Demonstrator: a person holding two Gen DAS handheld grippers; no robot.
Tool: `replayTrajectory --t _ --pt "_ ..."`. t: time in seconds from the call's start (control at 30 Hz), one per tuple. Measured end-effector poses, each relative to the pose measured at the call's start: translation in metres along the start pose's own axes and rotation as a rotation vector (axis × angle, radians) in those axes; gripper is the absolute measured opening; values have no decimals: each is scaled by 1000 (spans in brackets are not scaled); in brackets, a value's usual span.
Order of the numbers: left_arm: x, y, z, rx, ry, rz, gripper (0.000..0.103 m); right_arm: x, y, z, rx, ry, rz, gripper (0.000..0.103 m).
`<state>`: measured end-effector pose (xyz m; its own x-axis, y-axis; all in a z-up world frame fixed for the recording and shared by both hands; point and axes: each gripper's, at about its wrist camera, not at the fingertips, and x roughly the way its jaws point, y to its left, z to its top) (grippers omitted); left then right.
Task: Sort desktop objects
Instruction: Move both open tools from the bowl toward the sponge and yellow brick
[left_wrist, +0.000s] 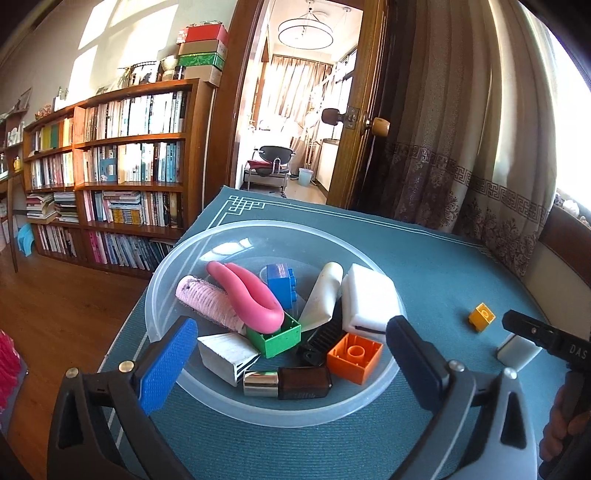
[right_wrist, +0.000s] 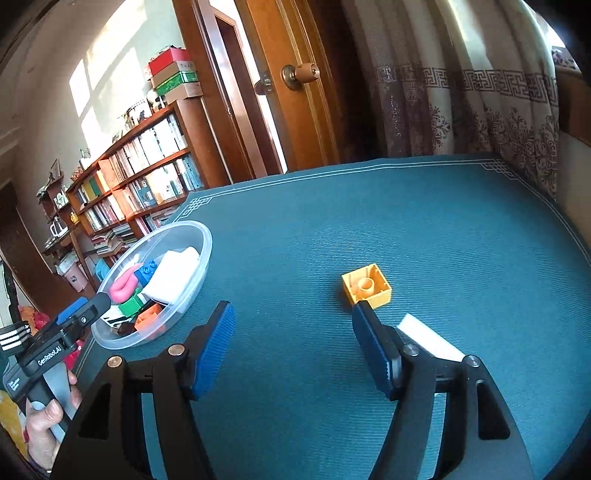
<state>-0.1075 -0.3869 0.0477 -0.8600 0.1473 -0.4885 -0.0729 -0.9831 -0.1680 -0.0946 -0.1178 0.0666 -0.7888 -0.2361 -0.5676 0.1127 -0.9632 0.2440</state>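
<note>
A clear plastic bowl (left_wrist: 207, 240) (right_wrist: 205, 254) on the teal mat holds several sorted items: a pink curved piece (left_wrist: 251, 295), a blue brick (left_wrist: 282, 282), a green brick (left_wrist: 275, 338), an orange brick (left_wrist: 354, 356), a white sponge block (left_wrist: 369, 299) and a brown bottle (left_wrist: 295, 382). My left gripper (left_wrist: 291, 345) hangs open over the bowl's near side, nothing between its fingers. A yellow brick (right_wrist: 366, 290) (left_wrist: 482, 316) and a white block (right_wrist: 428, 338) (left_wrist: 517, 350) lie loose on the mat. My right gripper (right_wrist: 293, 319) is open, just short of the yellow brick, its right finger beside the white block.
The teal mat (right_wrist: 424, 229) covers the table, with its far edge near a curtain (right_wrist: 461, 85) and a wooden door (right_wrist: 295, 92). A bookshelf (left_wrist: 129, 166) stands to the left beyond the table edge. A hand (right_wrist: 48, 417) holds the left gripper's handle.
</note>
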Motion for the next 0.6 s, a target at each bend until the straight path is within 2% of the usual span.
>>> replayTrajectory --t 0.13,0.47,0.6 --pt "-1 -2 -1 3 0 23 103 -14 -11 -1 5 -25 -17 70" --pt "-4 -18 -4 37 5 49 103 -28 -48 -10 22 -23 -67 70" --pt "-5 -26 -6 67 5 55 103 -32 -58 -11 10 -17 -69 78"
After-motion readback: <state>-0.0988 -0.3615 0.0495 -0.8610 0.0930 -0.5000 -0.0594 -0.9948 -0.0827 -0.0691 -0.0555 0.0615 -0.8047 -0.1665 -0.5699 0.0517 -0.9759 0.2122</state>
